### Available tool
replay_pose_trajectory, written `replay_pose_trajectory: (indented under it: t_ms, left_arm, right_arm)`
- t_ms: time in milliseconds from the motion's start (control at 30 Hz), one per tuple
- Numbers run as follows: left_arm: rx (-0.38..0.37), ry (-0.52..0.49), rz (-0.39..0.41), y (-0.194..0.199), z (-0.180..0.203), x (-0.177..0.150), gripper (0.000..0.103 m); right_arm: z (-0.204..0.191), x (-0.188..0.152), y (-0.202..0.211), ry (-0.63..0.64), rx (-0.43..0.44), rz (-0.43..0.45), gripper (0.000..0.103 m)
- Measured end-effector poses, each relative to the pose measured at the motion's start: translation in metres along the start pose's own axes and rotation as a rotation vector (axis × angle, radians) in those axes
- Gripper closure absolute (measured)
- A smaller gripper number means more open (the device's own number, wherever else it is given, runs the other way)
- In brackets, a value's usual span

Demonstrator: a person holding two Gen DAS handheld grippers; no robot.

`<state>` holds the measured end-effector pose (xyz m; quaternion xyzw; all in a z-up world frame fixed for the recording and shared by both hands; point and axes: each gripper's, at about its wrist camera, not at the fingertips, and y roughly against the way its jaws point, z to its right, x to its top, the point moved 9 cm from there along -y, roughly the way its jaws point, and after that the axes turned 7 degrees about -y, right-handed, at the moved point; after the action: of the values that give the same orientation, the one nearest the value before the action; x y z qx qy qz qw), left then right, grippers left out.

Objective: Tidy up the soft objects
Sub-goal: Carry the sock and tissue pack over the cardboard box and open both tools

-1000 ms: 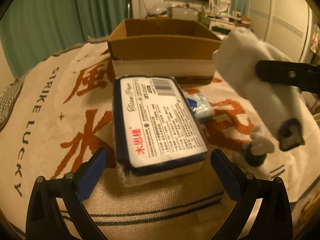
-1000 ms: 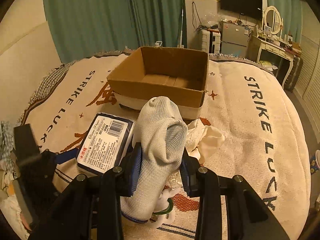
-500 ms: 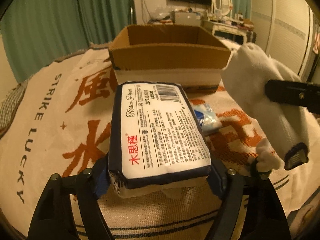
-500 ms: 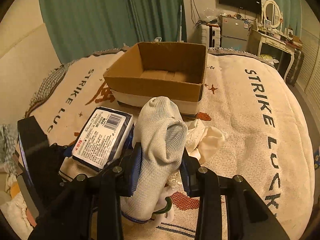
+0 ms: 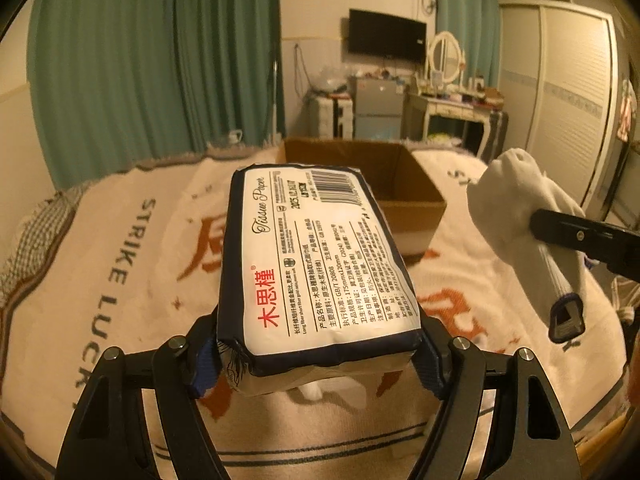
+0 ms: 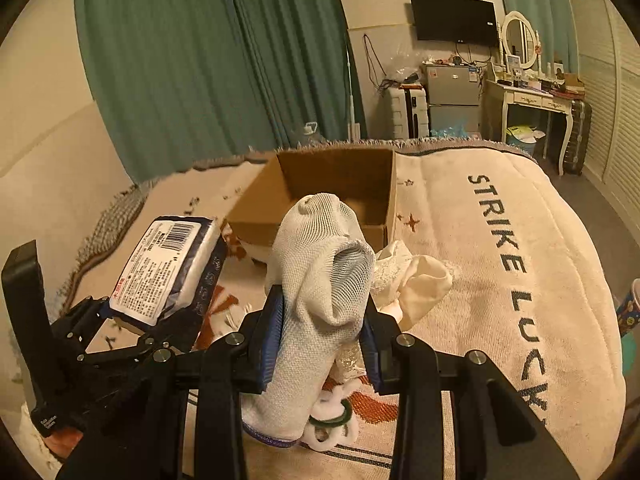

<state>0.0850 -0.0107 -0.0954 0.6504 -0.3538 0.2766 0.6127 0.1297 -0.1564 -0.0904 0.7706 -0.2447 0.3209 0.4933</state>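
Note:
My left gripper (image 5: 318, 354) is shut on a white and navy tissue pack (image 5: 316, 256) and holds it lifted above the blanket, pointing at the open cardboard box (image 5: 404, 184). The pack also shows in the right wrist view (image 6: 168, 268). My right gripper (image 6: 320, 340) is shut on a rolled white sock (image 6: 320, 280), held up in front of the box (image 6: 320, 196). The sock shows at the right of the left wrist view (image 5: 520, 216).
A cream cloth (image 6: 416, 280) lies on the "STRIKE LUCKY" blanket (image 6: 520, 248) right of the sock. A green and white hair tie (image 6: 332, 420) lies under the right gripper. Green curtains, a fridge and a dressing table (image 6: 536, 96) stand behind the bed.
My left gripper closed on the tissue pack and lifted it off the blanket toward the box. My right gripper rose a little with the sock.

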Motion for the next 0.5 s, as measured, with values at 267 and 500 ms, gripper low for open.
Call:
replay_pose_trajectory:
  t_ms: [267,500]
  left_arm:
    - [-0.006,-0.011,0.082,0.0,-0.011,0.055,0.027]
    - [0.0,0.0,0.116,-0.046,-0.026,0.108,0.027]
  right_arm:
    - [-0.009,0.057,-0.001,0.04,0.017,0.048,0.068]
    - [-0.019,0.12,-0.047,0.076,0.033,0.065,0.068]
